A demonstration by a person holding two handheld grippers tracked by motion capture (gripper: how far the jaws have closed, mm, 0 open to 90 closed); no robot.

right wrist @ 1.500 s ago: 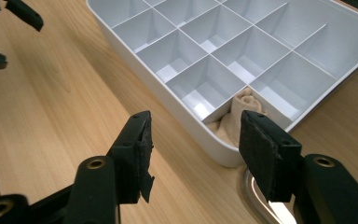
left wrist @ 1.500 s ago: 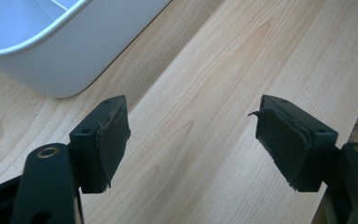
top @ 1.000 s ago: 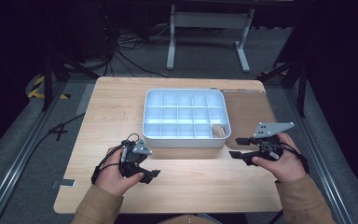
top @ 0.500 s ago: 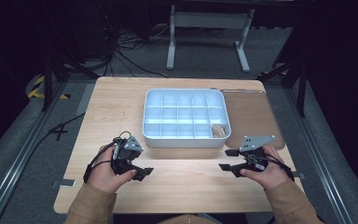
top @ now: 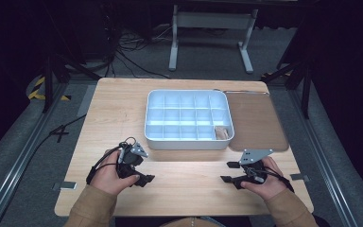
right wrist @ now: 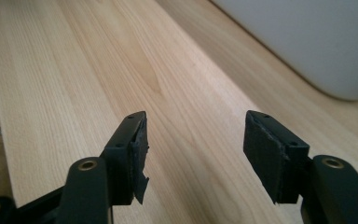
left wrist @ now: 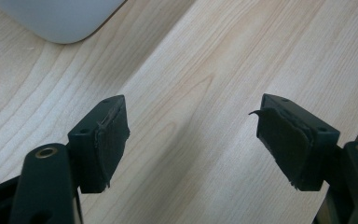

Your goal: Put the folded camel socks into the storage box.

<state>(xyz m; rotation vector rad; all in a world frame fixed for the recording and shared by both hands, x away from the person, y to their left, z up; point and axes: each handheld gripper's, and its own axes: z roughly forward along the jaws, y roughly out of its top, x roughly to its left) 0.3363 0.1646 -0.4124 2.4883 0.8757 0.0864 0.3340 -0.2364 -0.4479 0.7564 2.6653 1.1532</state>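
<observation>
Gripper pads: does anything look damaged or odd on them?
Yes. On the left tool, the pads are worn, with frayed edges peeling off. The right tool shows a torn flap hanging from one pad. Both tools stand open, empty, above the wooden table.

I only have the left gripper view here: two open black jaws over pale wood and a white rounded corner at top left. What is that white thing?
Observer: It is the corner of a white divider tray that sits mid-table.
Operator: Anything in the tray?
Observer: One small tan item lies in its near right compartment; I cannot tell what it is.
Operator: Where is the other tool?
Observer: The right tool rests low over the table's near right part, jaws apart, nothing between them.
Operator: What lies beyond it?
Observer: A brown mat lies right of the tray.
</observation>
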